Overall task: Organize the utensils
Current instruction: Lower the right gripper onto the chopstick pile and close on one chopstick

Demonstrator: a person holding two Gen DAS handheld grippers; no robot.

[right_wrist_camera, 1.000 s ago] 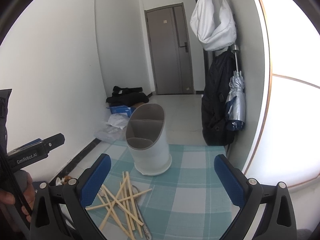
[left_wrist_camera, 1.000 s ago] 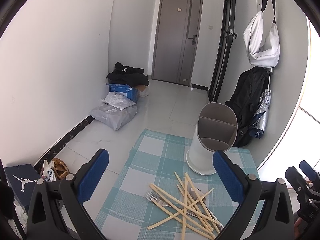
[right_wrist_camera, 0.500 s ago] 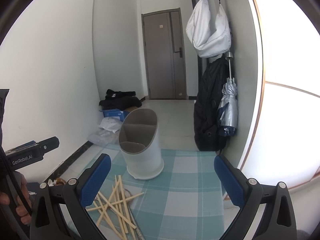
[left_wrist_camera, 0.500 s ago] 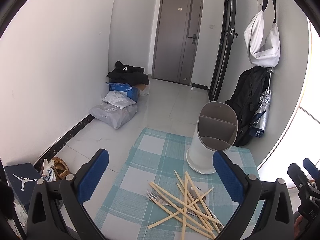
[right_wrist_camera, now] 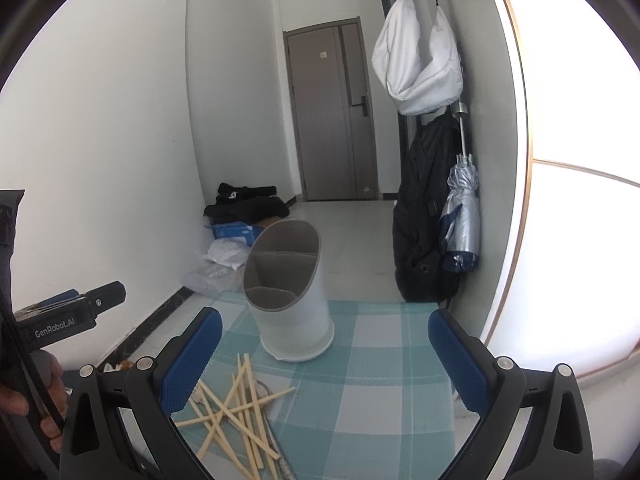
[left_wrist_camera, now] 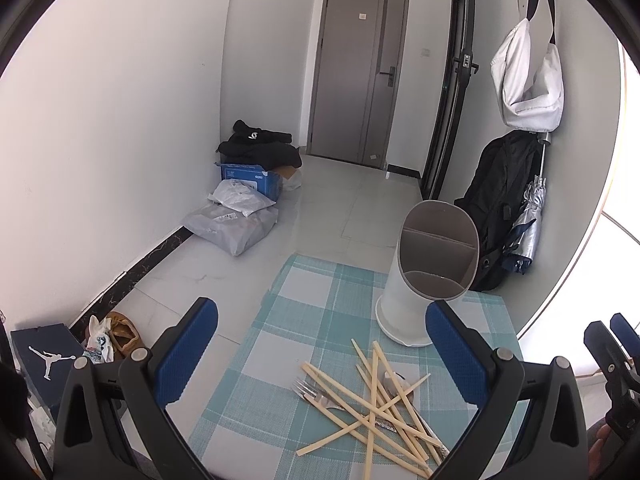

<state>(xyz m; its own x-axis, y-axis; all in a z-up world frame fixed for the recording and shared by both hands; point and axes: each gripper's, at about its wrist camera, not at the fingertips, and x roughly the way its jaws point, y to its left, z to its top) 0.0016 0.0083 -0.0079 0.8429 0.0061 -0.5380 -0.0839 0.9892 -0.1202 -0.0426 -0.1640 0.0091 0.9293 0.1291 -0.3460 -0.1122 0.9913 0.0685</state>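
A white utensil holder [left_wrist_camera: 428, 276] [right_wrist_camera: 288, 296] with a grey divided inside stands on a teal checked placemat [left_wrist_camera: 304, 320] [right_wrist_camera: 380, 360]. In front of it lies a heap of several wooden chopsticks [left_wrist_camera: 380, 400] [right_wrist_camera: 232, 412] crossed over a metal fork [left_wrist_camera: 310, 394] and a spoon. My left gripper [left_wrist_camera: 320, 344] hovers open above the heap, nothing between its blue pads. My right gripper [right_wrist_camera: 324, 348] is open too, to the right of the heap and in front of the holder.
The mat covers a small table that ends at a tiled floor. Bags and a blue box [left_wrist_camera: 248, 176] lie along the left wall. A black backpack [left_wrist_camera: 500, 204] and a folded umbrella [right_wrist_camera: 460, 232] hang by the right wall. A hand [right_wrist_camera: 24, 396] holds the left gripper.
The right wrist view has swung left and dipped, so the holder and chopsticks sit nearer its centre. The left view has barely shifted. Both grippers stay open.
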